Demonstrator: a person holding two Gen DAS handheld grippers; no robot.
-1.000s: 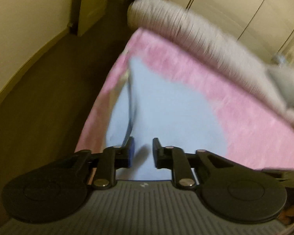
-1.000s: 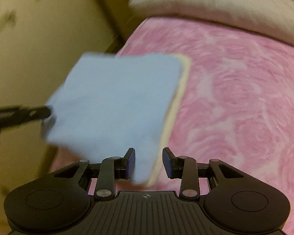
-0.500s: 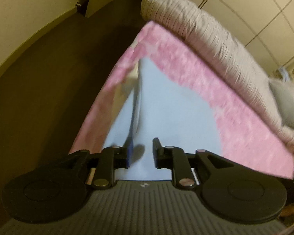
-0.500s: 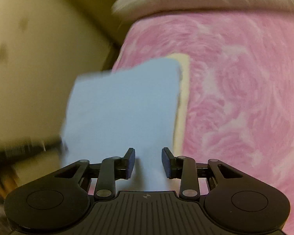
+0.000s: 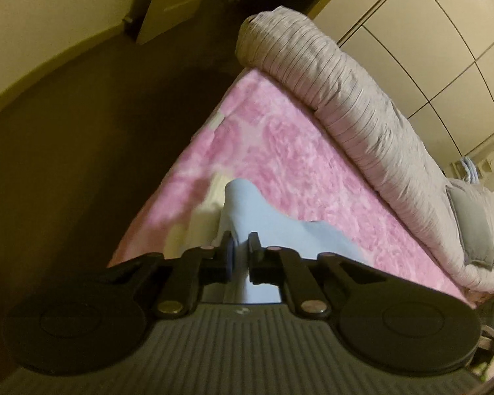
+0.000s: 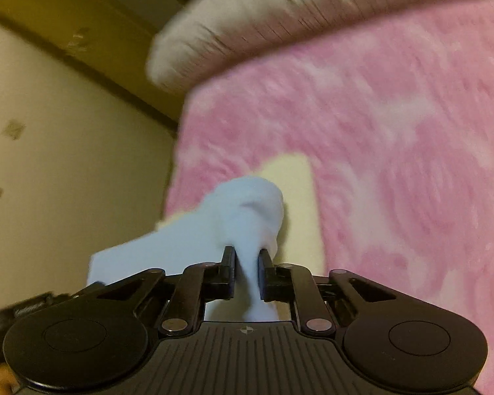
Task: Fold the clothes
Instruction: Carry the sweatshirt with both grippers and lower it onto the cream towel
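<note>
In the left wrist view, the left gripper (image 5: pixel 239 245) is closing its jaws on a fold of the light blue cloth (image 5: pixel 263 227), and the pads already pinch the fabric between them. The cloth rises in a small peak in front of the jaws and lies on the pink blanket (image 5: pixel 280 151) near the edge of the bed. A cream cloth (image 5: pixel 201 217) shows just beside the blue one, on the left of it. A grey striped duvet (image 5: pixel 352 98) is rolled along the far side of the blanket, and a grey pillow (image 5: pixel 474 230) sits at its right end. The dark floor (image 5: pixel 82 138) is on the left, with a pale wall (image 5: pixel 49 16) and white closet doors (image 5: pixel 444 33) behind; no container is visible. In the right wrist view, which is blurred, the right gripper (image 6: pixel 247 260) is also closing its jaws, and the light blue cloth (image 6: pixel 243 214) is squeezed between the pads and bunches above them. The cream cloth (image 6: pixel 296 197) lies under it on the pink blanket (image 6: pixel 395 131), and the grey striped duvet (image 6: pixel 263 26) is at the top.
</note>
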